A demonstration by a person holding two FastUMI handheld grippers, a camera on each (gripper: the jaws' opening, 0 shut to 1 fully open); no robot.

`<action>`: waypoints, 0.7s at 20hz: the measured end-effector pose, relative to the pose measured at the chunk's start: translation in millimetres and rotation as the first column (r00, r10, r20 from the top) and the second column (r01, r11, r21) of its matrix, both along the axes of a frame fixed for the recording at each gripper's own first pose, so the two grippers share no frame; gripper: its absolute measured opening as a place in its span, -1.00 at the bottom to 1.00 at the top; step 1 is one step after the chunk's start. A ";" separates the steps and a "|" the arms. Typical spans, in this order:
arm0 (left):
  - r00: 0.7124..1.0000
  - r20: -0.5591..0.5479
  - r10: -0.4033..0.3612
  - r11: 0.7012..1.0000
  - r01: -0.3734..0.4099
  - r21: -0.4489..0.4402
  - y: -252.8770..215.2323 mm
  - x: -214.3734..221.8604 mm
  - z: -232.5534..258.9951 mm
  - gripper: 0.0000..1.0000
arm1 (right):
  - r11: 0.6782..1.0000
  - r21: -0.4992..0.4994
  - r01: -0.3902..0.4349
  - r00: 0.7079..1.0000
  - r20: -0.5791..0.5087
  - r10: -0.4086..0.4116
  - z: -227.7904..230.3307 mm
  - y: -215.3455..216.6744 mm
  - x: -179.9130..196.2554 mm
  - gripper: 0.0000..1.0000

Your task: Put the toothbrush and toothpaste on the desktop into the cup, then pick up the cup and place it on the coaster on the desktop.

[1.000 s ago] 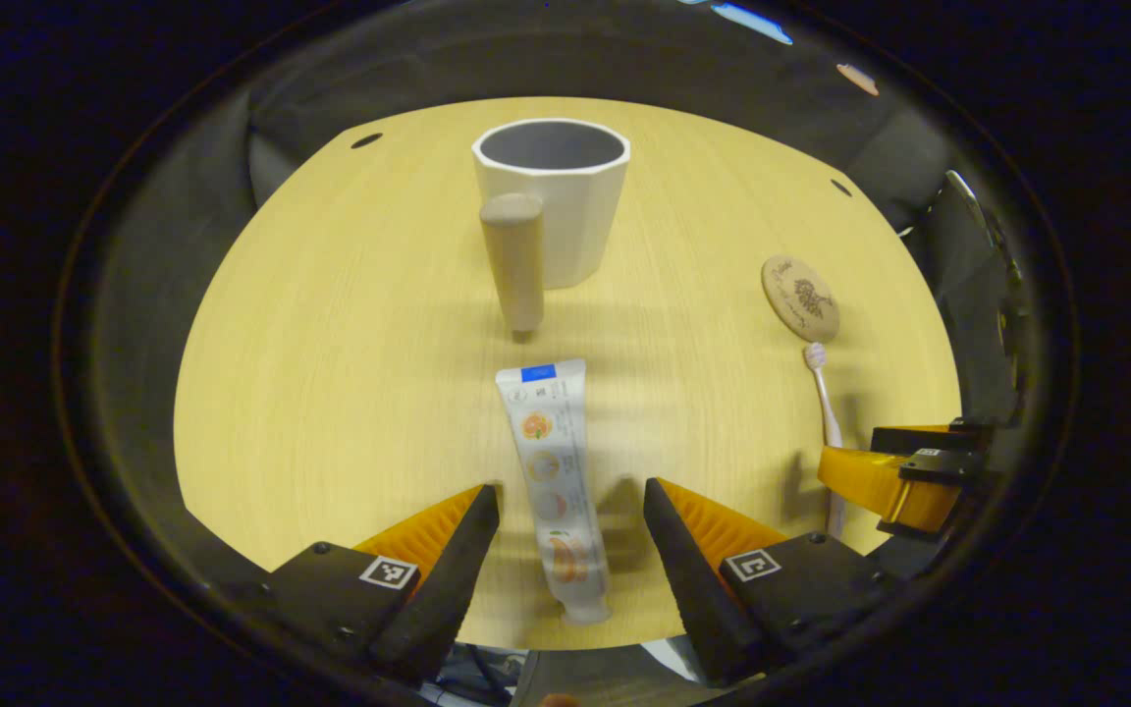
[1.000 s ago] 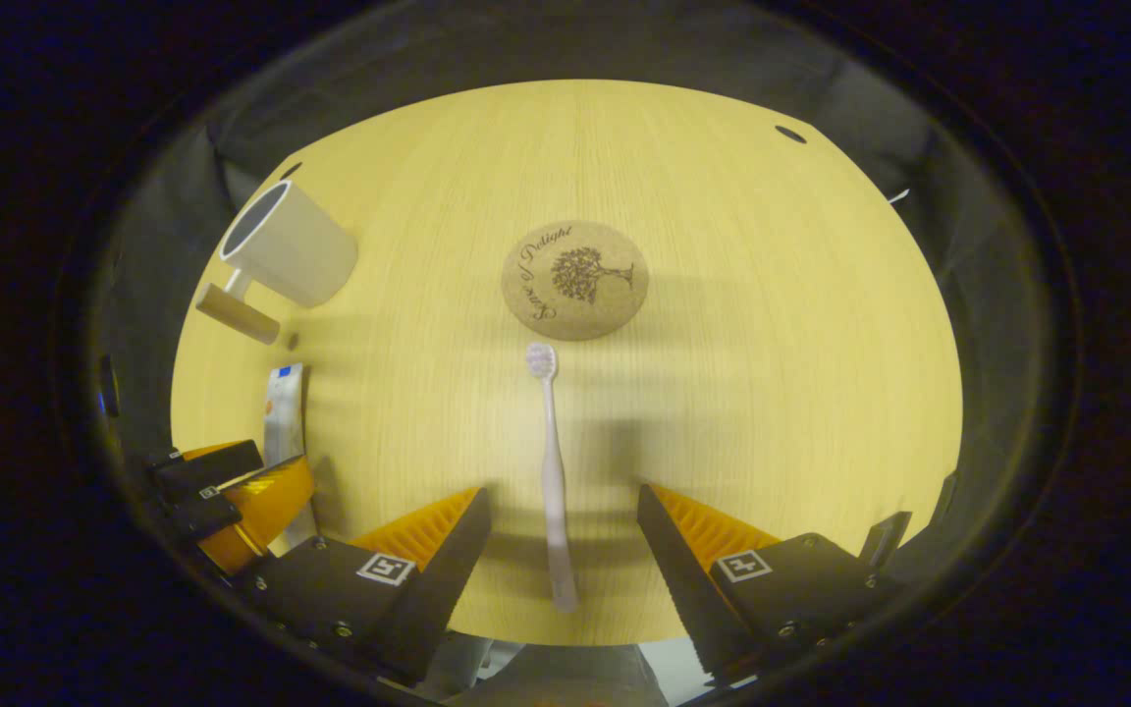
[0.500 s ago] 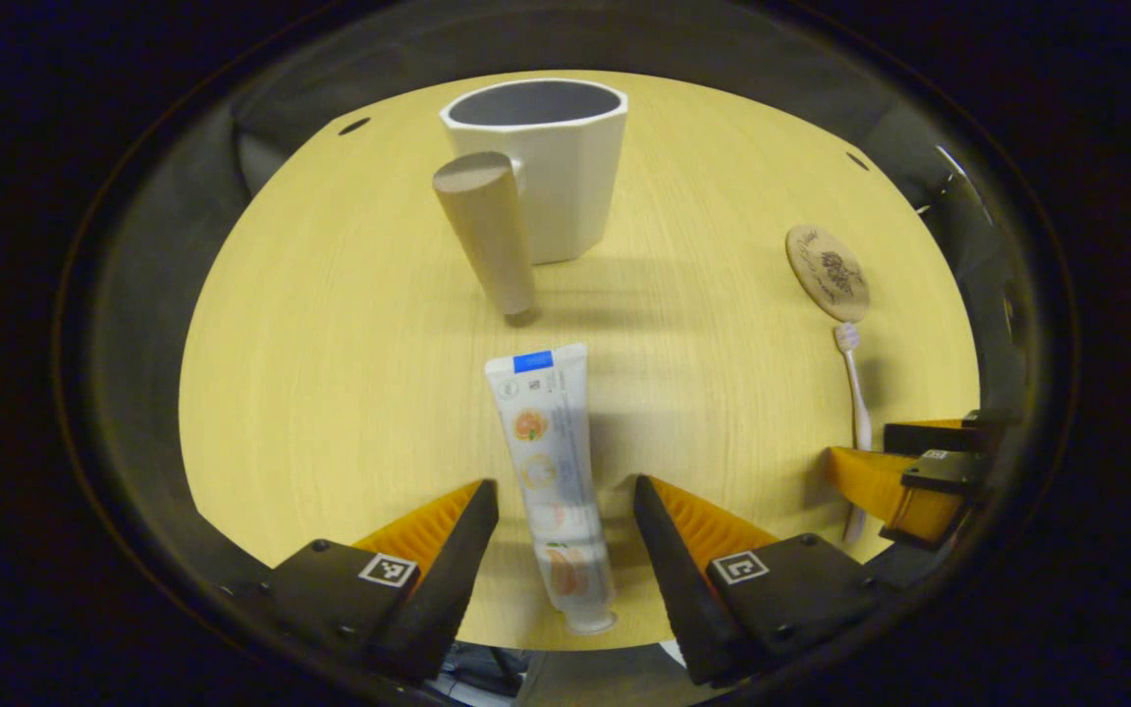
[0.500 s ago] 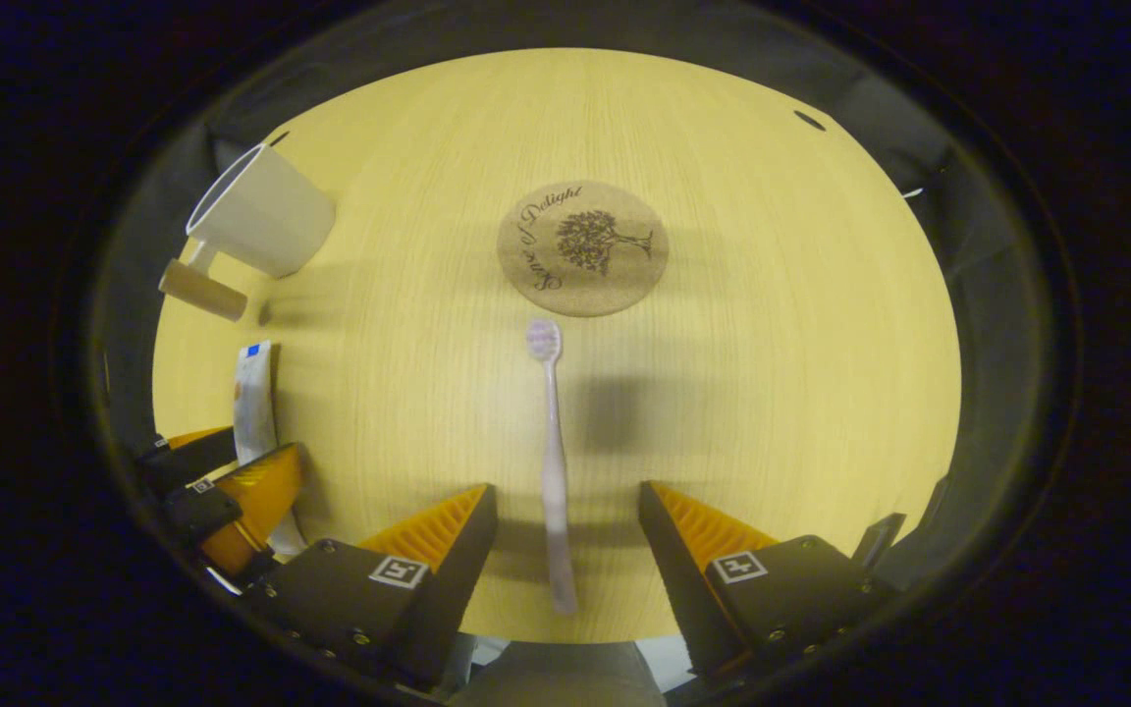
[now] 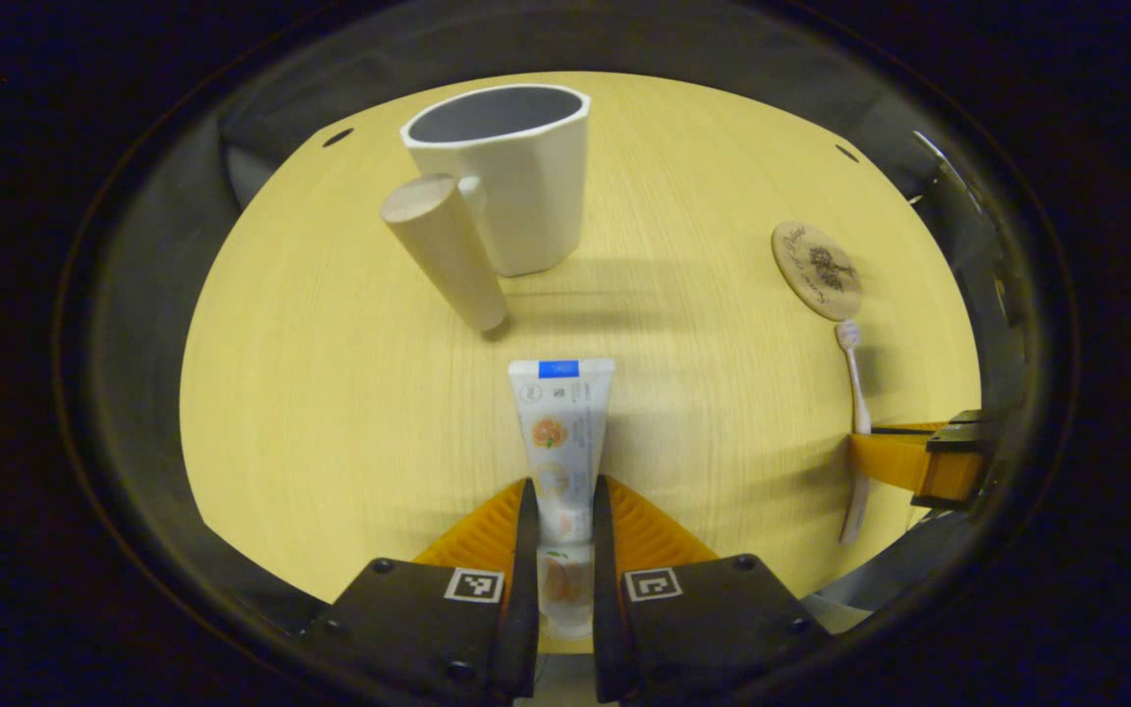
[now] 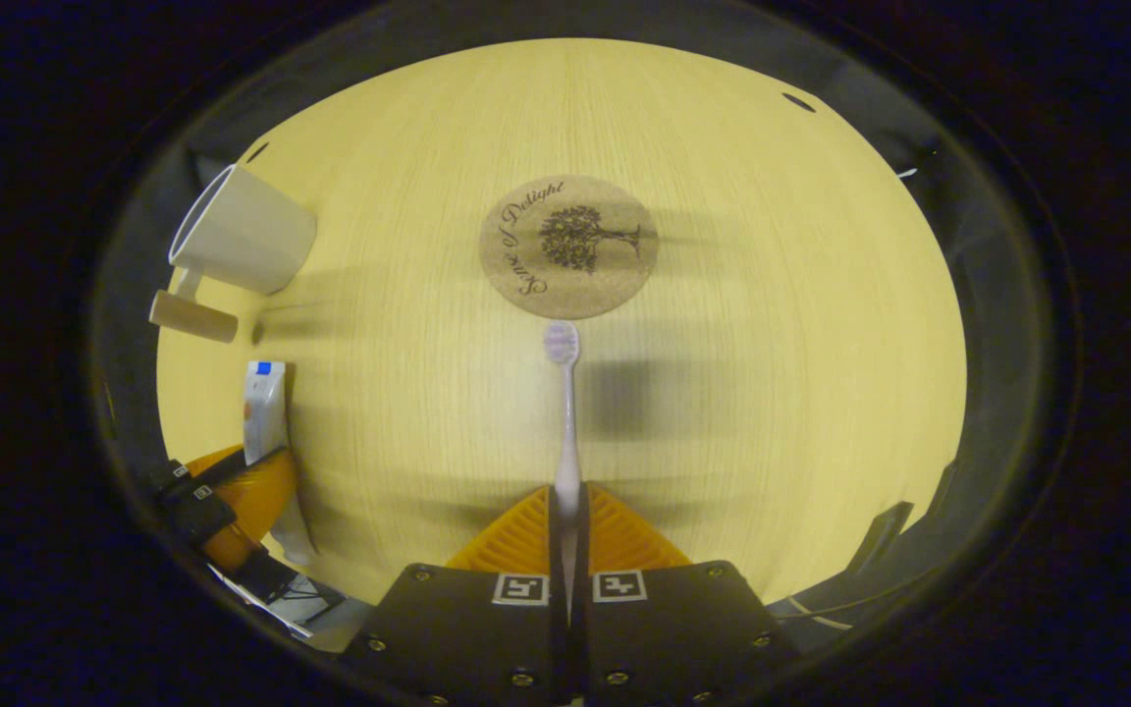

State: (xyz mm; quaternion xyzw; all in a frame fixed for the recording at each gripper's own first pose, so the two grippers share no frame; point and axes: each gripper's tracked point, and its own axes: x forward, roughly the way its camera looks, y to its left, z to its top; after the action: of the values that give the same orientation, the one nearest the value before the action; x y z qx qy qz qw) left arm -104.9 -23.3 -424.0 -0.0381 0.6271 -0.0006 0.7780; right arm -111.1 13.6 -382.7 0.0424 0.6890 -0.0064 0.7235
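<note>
My left gripper point(image 5: 563, 491) is shut on the white toothpaste tube point(image 5: 562, 432), both fingers pressing its lower half, the flat end pointing away. Beyond it stands the white cup point(image 5: 507, 177) with a wooden peg handle point(image 5: 443, 250). My right gripper point(image 6: 567, 501) is shut on the pale toothbrush point(image 6: 565, 412), bristle head forward, close to the round cork coaster point(image 6: 568, 245). In the left gripper view the coaster point(image 5: 817, 270) and toothbrush point(image 5: 854, 383) lie to the right, with the right gripper point(image 5: 909, 466) on the brush. In the right gripper view the cup point(image 6: 242, 231), tube point(image 6: 264, 407) and left gripper point(image 6: 232, 496) sit at left.
The round light-wood table point(image 6: 772, 324) has small dark holes near its far rim point(image 6: 799, 102). Dark cloth surrounds the tabletop on all sides.
Both grippers went from open to shut: the left one closed on the toothpaste tube, the right one on the toothbrush handle. Both also moved slightly forward.
</note>
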 end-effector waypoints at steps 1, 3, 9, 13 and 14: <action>0.999 0.032 0.007 1.000 -0.007 0.000 1.9 6.2 0.7 -0.41 | 1.000 0.010 0.015 1.000 0.002 -0.015 1.2 -0.1 1.9 -0.96; 1.000 0.014 0.012 1.000 -0.011 -0.015 0.2 8.8 5.4 -0.63 | 0.999 0.028 0.031 1.000 -0.001 -0.031 0.7 0.2 1.5 -0.96; 0.999 -0.025 0.029 0.995 -0.032 -0.092 -4.4 4.6 47.5 -0.64 | 0.997 0.065 0.041 0.999 0.012 -0.042 4.5 7.0 0.4 -0.96; 1.000 0.014 0.016 0.994 -0.014 -0.113 -30.9 13.5 86.7 -0.64 | 0.995 0.084 0.047 0.999 0.019 -0.049 6.3 11.2 -0.5 -0.96; 1.000 0.028 0.012 0.993 -0.009 -0.117 -33.0 17.6 91.7 -0.64 | 0.995 0.090 0.051 0.998 0.021 -0.053 6.9 12.8 -0.9 -0.96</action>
State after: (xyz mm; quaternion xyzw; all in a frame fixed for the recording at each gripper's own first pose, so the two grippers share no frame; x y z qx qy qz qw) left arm -87.3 -56.3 -332.3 -0.0866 0.6146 -0.0336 0.7834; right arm -112.0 26.4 -375.8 0.0927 0.6787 0.0060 0.7285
